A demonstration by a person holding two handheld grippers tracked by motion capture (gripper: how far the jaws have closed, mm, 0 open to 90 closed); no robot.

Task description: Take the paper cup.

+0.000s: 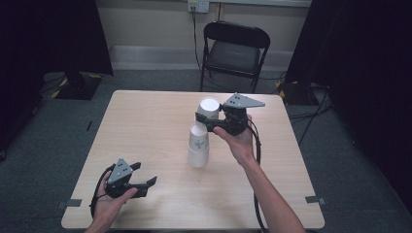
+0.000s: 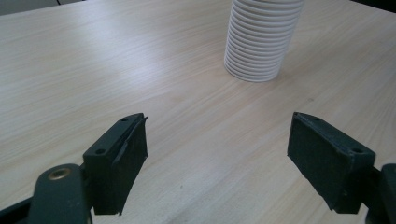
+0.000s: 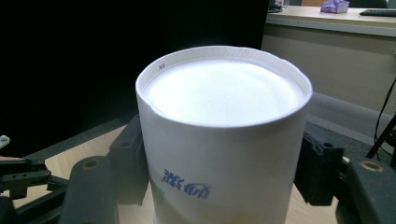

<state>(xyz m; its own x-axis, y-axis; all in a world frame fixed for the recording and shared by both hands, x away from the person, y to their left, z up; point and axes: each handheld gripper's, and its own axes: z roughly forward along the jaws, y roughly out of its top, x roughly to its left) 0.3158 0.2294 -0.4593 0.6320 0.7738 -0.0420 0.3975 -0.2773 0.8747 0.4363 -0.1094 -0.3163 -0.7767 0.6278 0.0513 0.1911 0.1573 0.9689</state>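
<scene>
Nearest to me, at the front left of the table, my left hand holds my left gripper low over the wood, well to the left of the stack of cups and nearer to me than it. Its jaws are spread wide with nothing between them, and in the left gripper view the bare light-wood tabletop lies between the two black pads, with the ribbed rims of the stack of cups standing ahead and a little to the right. The stack stands upright near the middle of the table, upside down, white with a small printed mark on its side. Just above and slightly to the right of its top, my right gripper pinches a single white cup, lifted and tilted, bottom end up. In the right gripper view that cup sits squarely between my jaws, one pressed against each side, blue print on its wall. My right hand holds the gripper just right of the stack. Beyond the table's far edge, behind the stack, a black folding chair stands on the grey floor.
</scene>
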